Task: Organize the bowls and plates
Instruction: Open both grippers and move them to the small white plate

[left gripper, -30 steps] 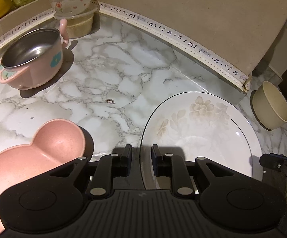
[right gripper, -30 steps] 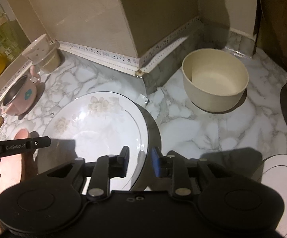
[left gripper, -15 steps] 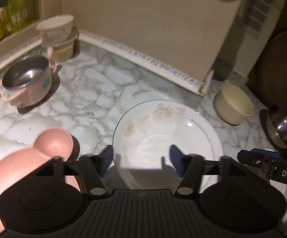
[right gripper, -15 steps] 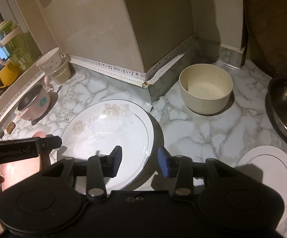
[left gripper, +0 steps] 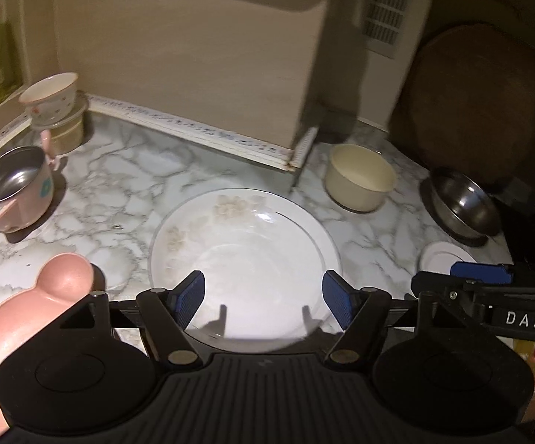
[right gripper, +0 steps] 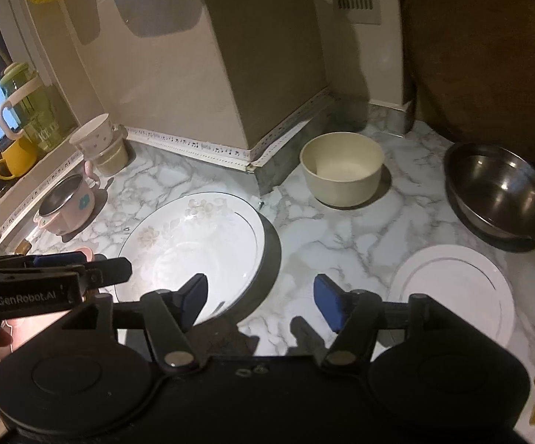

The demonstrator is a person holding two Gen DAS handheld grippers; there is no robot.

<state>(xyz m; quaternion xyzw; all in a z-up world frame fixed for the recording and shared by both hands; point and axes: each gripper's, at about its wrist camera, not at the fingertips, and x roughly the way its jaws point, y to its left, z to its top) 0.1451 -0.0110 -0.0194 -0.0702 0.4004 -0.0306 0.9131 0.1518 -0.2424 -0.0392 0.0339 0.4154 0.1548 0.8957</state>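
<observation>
A large white floral plate [left gripper: 245, 248] lies on the marble counter; it also shows in the right wrist view [right gripper: 193, 244]. My left gripper [left gripper: 263, 298] is open and empty above its near rim. My right gripper [right gripper: 260, 299] is open and empty over the counter just right of the plate. A pink bear-shaped plate [left gripper: 27, 318] lies at the near left. A cream bowl [right gripper: 341, 170], a steel bowl [right gripper: 500, 192] and a small white plate [right gripper: 456, 288] sit to the right.
A pink-handled steel pot [left gripper: 16, 188] and two stacked small bowls [left gripper: 53, 111] stand at the far left by the wall. A beige wall corner [right gripper: 252, 162] juts out behind the plate. A round wooden board [right gripper: 489, 44] leans at the back right.
Both grippers have opened wide from nearly shut and pulled back and up, so more of the counter shows. The floral plate has not moved.
</observation>
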